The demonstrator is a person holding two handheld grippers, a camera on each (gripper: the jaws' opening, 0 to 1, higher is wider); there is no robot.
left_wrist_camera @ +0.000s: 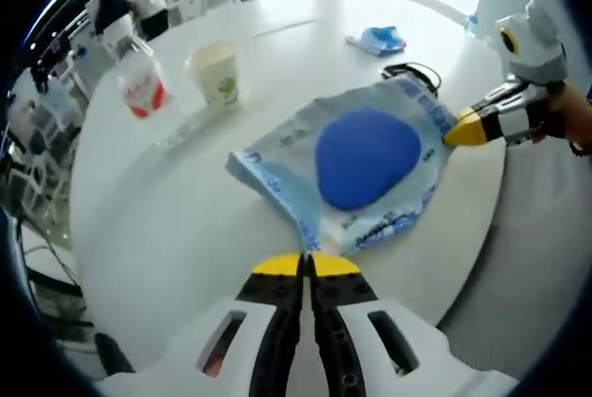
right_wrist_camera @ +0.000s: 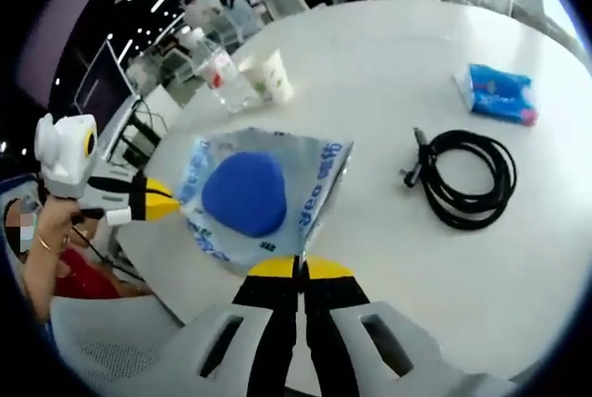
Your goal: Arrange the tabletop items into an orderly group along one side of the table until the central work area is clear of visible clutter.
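- Left tool (left_wrist_camera: 306,265) has its yellow-tipped jaws pressed together on one edge of a light blue plastic packet (left_wrist_camera: 347,161), at the near rim of the round white worktop (left_wrist_camera: 166,230).
- Right tool (right_wrist_camera: 298,267) is likewise closed on the opposite edge of the same packet, so the packet (right_wrist_camera: 254,193) is held between the two tools, lifted a little off the worktop (right_wrist_camera: 388,64).
- Through the packet's clear window a rounded, deep blue thing shows; what it is cannot be told.
- In the right gripper view the left tool (right_wrist_camera: 153,203) comes in from the left, gripped by a person's hand (right_wrist_camera: 51,217).
- A paper cup (left_wrist_camera: 215,73) with a green print stands upright farther in on the worktop; whether anything is in it cannot be told.
- Just beside the cup lies a clear plastic bottle (left_wrist_camera: 139,82) with a white and red label; its contents cannot be made out.
- A black coiled cable (right_wrist_camera: 462,175) lies flat on the worktop, apart from the packet.
- A small blue wrapped pack (right_wrist_camera: 498,93) lies beyond the cable, near the far rim.
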